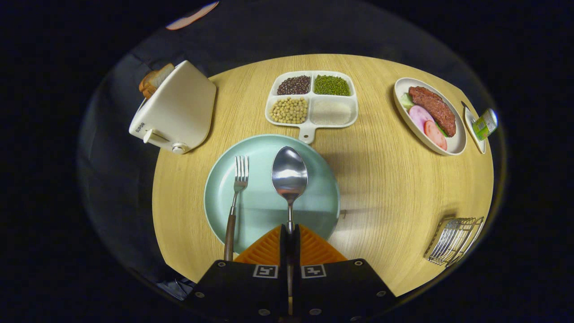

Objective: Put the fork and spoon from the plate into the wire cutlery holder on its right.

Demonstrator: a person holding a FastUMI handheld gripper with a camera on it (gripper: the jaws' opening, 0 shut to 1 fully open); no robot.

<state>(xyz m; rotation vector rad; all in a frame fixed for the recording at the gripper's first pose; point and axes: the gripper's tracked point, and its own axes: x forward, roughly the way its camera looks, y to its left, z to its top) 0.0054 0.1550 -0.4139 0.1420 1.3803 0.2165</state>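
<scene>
My gripper [289, 232] is shut on the handle of a large steel spoon [289, 176], whose bowl points away from me over the pale green plate [314, 202]. A fork [236, 197] with a wooden handle lies on the plate's left half, tines pointing away, handle reaching past the near rim. The wire cutlery holder [455, 240] stands to the right of the plate, close to the table's right edge. Whether the spoon rests on the plate or hangs just above it, I cannot tell.
Beyond the plate sits a white four-part dish [311, 103] of beans and grains. A white toaster [177, 110] with bread stands at the left. A plate of meat and vegetables [430, 114] and a small green can [485, 123] are at the far right on the round wooden table [385, 179].
</scene>
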